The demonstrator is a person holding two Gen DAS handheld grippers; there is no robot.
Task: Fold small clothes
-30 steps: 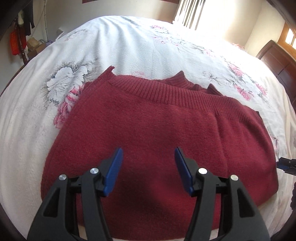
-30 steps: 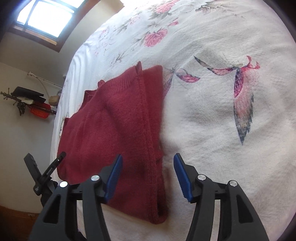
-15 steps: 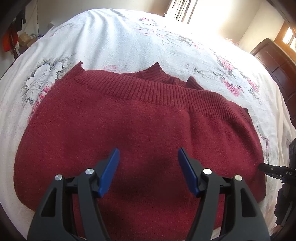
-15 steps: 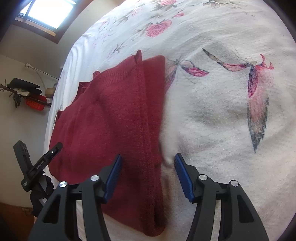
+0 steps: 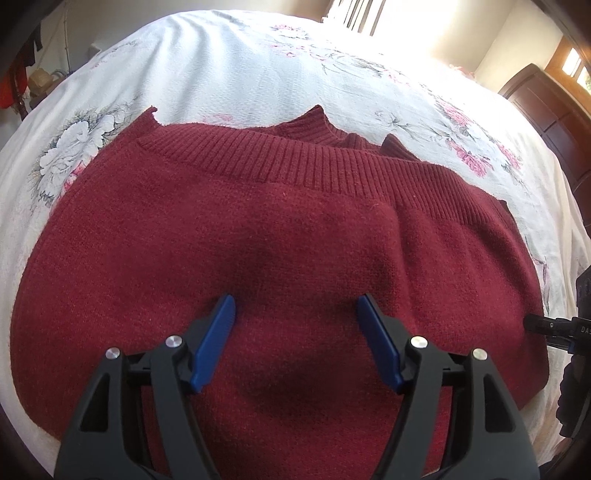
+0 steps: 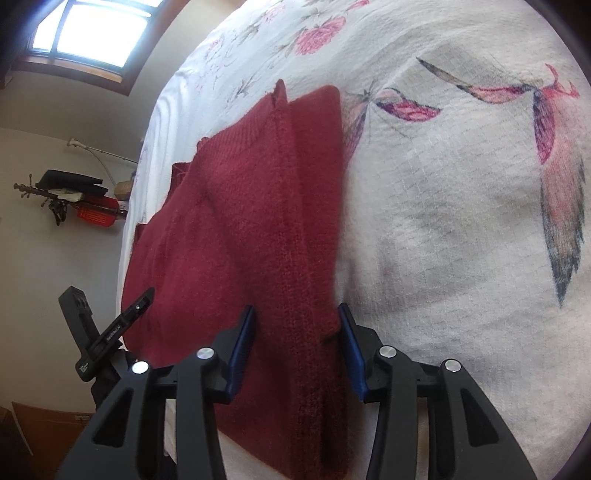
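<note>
A dark red knitted sweater (image 5: 258, 236) lies folded on the flowered bedspread (image 5: 229, 70), its ribbed hem across the far side. My left gripper (image 5: 295, 306) is open just over the sweater's middle, blue pads apart with nothing between them. In the right wrist view the same sweater (image 6: 236, 221) runs away from me. My right gripper (image 6: 297, 317) is open and straddles the sweater's right folded edge, one pad on each side. The left gripper (image 6: 110, 332) shows at the sweater's far side; the right gripper (image 5: 554, 326) peeks in at the left view's right edge.
A dark wooden headboard (image 5: 546, 107) stands at the back right. A wall rack (image 6: 70, 195) with dark and red items hangs beyond the bed's left side. A bright window (image 6: 92, 33) is high on the wall. White bedspread (image 6: 461, 221) spreads to the right of the sweater.
Both grippers have come lower and closer to the sweater. The right gripper's pads now stand either side of the folded edge; before, they hovered above it.
</note>
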